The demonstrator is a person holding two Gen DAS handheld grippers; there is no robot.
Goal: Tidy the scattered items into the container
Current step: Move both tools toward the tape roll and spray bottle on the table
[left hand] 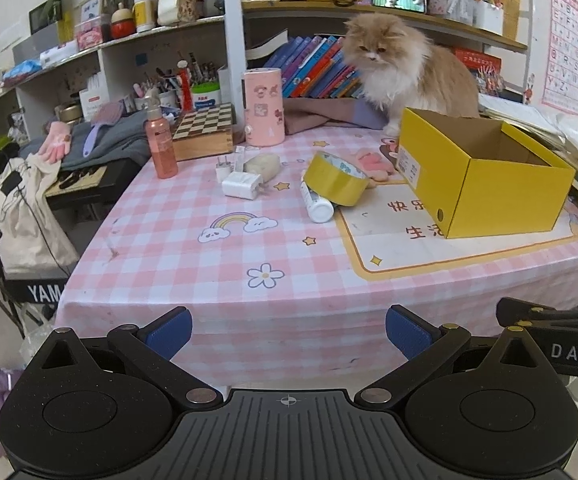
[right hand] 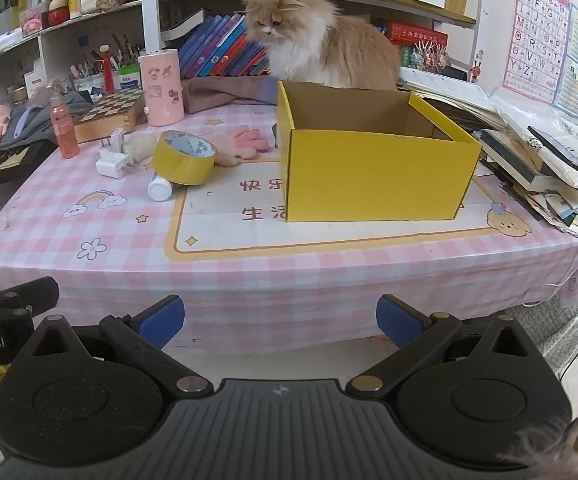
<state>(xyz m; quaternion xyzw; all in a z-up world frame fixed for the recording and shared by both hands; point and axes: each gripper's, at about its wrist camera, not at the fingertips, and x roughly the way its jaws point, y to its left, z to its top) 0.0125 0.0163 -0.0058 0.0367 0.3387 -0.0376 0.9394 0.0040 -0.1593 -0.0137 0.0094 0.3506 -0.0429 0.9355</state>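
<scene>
Both tongs are being held wide apart and empty, short of the table's near edge. Left gripper (left hand: pixel 289 334): blue pads spread, nothing between them. Right gripper (right hand: pixel 280 320): blue pads spread likewise, nothing between them.

Landmark: yellow box (right hand: pixel 373 168), open-topped, nothing seen inside, being kept on the pink checked tablecloth (right hand: pixel 89 216). It is being viewed well beyond both grippers, straight ahead of the right one and off to the right of the left one.

Items being catalogued relative to the yellow box:
- Yellow tape roll (left hand: pixel 335 182), lying tilted to the left of the box, near it, propped on the white tube.
- White tube (left hand: pixel 316 204), lying under the roll's near edge, left of the box.
- Pink glove (right hand: pixel 245 142), lying flat between the roll and the box's left wall.
- White charger (left hand: pixel 242 185), with a smaller white plug (left hand: pixel 223 169) just behind it, farther left of the box.
- Pale oblong object (left hand: pixel 263 165), beside the chargers; its kind cannot be told.
- Pink spray bottle (left hand: pixel 161 144), upright, farthest left of the box.
- Pink canister (left hand: pixel 263 108) and chessboard box (left hand: pixel 203 130), behind and left of the box.
- Fluffy cat (right hand: pixel 321 44), being seated directly behind the box.
</scene>
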